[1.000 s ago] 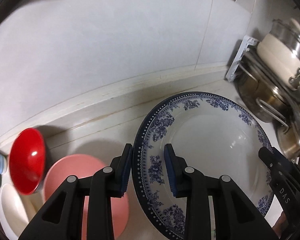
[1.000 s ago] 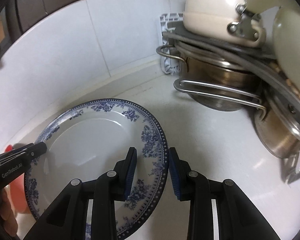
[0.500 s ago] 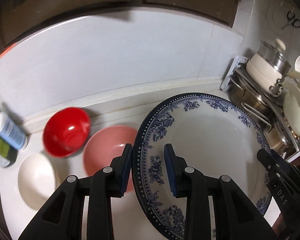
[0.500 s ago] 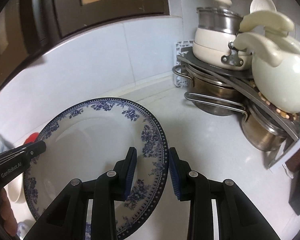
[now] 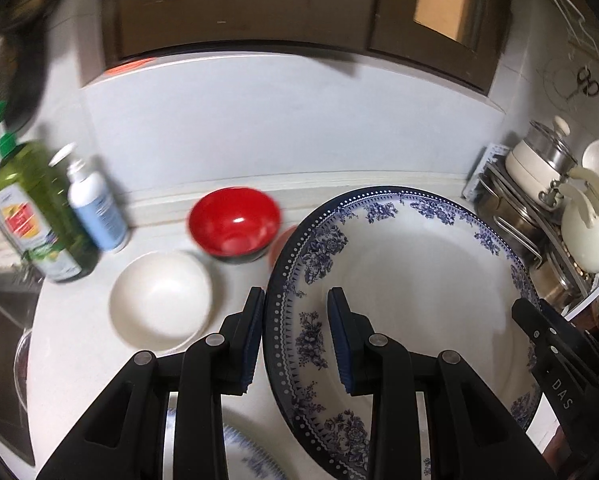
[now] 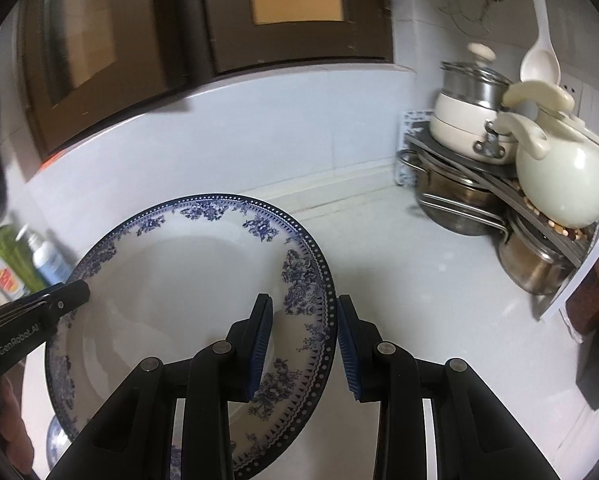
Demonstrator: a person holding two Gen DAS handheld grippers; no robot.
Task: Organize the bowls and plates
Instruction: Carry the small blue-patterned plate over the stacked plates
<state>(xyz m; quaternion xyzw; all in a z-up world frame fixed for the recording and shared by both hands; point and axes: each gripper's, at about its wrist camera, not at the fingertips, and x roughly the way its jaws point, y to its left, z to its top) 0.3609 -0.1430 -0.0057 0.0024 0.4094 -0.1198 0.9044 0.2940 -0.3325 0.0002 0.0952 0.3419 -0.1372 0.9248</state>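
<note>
A large white plate with a blue floral rim (image 5: 411, 288) (image 6: 179, 280) hangs above the counter, carried by both grippers. My left gripper (image 5: 295, 340) is shut on its left rim, my right gripper (image 6: 303, 344) is shut on its right rim. Below on the counter stand a red bowl (image 5: 235, 224), a white bowl (image 5: 159, 300) and a pink bowl (image 5: 279, 242), mostly hidden behind the plate. Another blue-patterned plate (image 5: 251, 456) lies under my left gripper.
A green oil bottle (image 5: 31, 208) and a white-blue bottle (image 5: 95, 208) stand at the left by the wall. A corner rack with steel pots (image 6: 459, 200), a cream pot (image 6: 471, 124) and a cream kettle (image 6: 559, 176) fills the right. A jar (image 6: 595, 288) stands at the right edge.
Both grippers have risen and drawn back from the wall with the plate between them. The bowls, the bottles and the cupboard doors above have come into view.
</note>
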